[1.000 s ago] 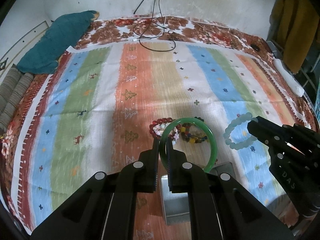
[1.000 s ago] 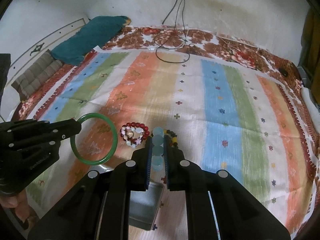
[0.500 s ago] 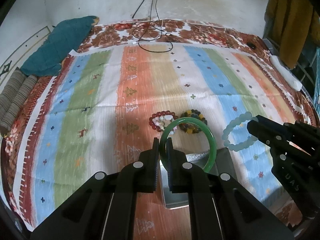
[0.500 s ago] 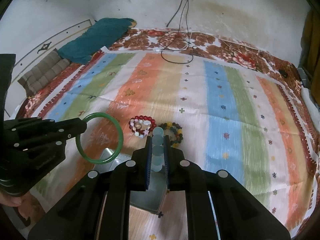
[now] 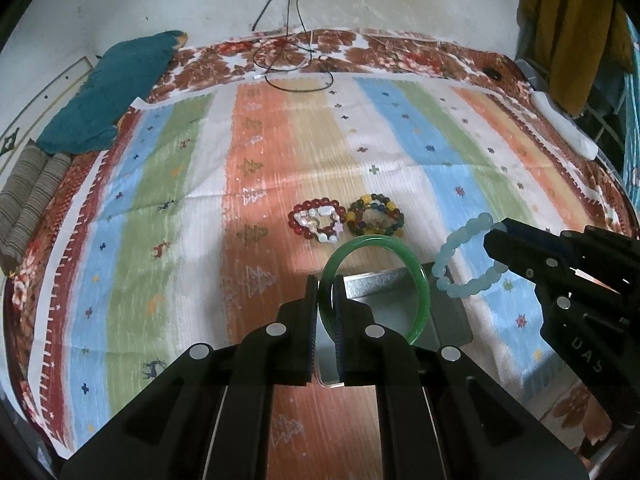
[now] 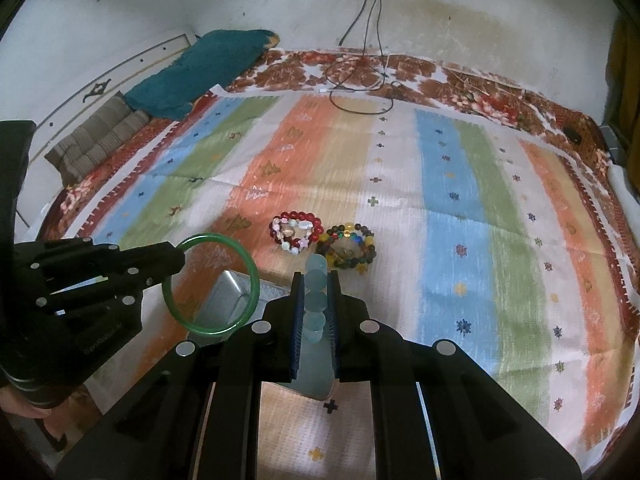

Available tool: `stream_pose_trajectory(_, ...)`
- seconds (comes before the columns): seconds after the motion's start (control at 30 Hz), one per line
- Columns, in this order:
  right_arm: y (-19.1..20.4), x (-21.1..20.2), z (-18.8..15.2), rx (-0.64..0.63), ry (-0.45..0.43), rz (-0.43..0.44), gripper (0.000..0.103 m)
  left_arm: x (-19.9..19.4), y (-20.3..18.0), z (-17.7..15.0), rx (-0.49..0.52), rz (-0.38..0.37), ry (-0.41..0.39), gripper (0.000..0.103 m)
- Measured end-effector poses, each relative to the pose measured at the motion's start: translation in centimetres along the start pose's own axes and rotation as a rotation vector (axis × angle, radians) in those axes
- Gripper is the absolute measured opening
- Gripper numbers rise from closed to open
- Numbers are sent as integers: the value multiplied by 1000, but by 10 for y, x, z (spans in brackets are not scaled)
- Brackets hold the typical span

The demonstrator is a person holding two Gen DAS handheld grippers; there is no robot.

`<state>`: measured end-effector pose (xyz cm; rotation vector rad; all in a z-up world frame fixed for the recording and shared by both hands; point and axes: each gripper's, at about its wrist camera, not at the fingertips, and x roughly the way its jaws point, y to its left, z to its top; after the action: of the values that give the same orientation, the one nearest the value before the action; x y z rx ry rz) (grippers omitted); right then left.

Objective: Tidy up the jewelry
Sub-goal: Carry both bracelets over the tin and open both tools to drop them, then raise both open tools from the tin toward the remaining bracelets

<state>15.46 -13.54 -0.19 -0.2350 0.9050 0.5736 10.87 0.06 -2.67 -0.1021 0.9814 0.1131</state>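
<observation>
My left gripper (image 5: pixel 325 282) is shut on a green bangle (image 5: pixel 416 280), which hangs over a grey metal box (image 5: pixel 448 320) on the striped cloth. From the right wrist view the bangle (image 6: pixel 250 268) hangs at the tip of the left gripper (image 6: pixel 180 258), above the box (image 6: pixel 228 294). My right gripper (image 6: pixel 315 280) is shut on a pale blue bead bracelet (image 6: pixel 314 296); from the left wrist view that bracelet (image 5: pixel 460 240) dangles at the right gripper (image 5: pixel 490 240), beside the box's right edge. A red bead bracelet (image 5: pixel 316 220) and a multicolour bead bracelet (image 5: pixel 374 216) lie on the cloth beyond the box.
A striped cloth (image 5: pixel 260 160) covers a bed with a floral sheet (image 5: pixel 360 52). A teal cushion (image 5: pixel 108 92) and striped pillows (image 5: pixel 28 196) lie far left. Black cables (image 5: pixel 296 60) trail from the wall. A white object (image 5: pixel 564 128) lies at the right edge, under hanging yellow cloth (image 5: pixel 568 28).
Both grippers have drawn back toward the near edge of the cloth with their bracelets. The bangle now hangs over the metal box instead of over the bead bracelets; more of the box shows.
</observation>
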Motion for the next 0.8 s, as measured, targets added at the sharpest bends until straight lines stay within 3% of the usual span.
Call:
stream_pose_trajectory(0.07, -2, 1, 0, 11, 2, -15, 13, 4, 2, 0, -16, 2, 23, 11)
stream_pose_trajectory(0.13, -5, 1, 2, 19, -2, -30, 30, 6, 7, 1, -34, 25, 25, 12)
stream_pose_trajectory(0.17, -7, 1, 2, 27, -3, -33, 33, 6, 10, 1, -46, 32, 25, 13)
stream_pose_trajectory(0.3, -15, 5, 3, 53, 12, -39, 34, 7, 23, 3, -98, 36, 31, 18)
stream_pose_trajectory(0.57, -27, 20, 8, 81, 63, -55, 43, 18, 32, 9, -132, 30, 60, 40)
stream_pose_trajectory(0.8, -28, 39, 15, 70, 111, -65, 53, 34, 34, 20, -138, 36, 91, 46)
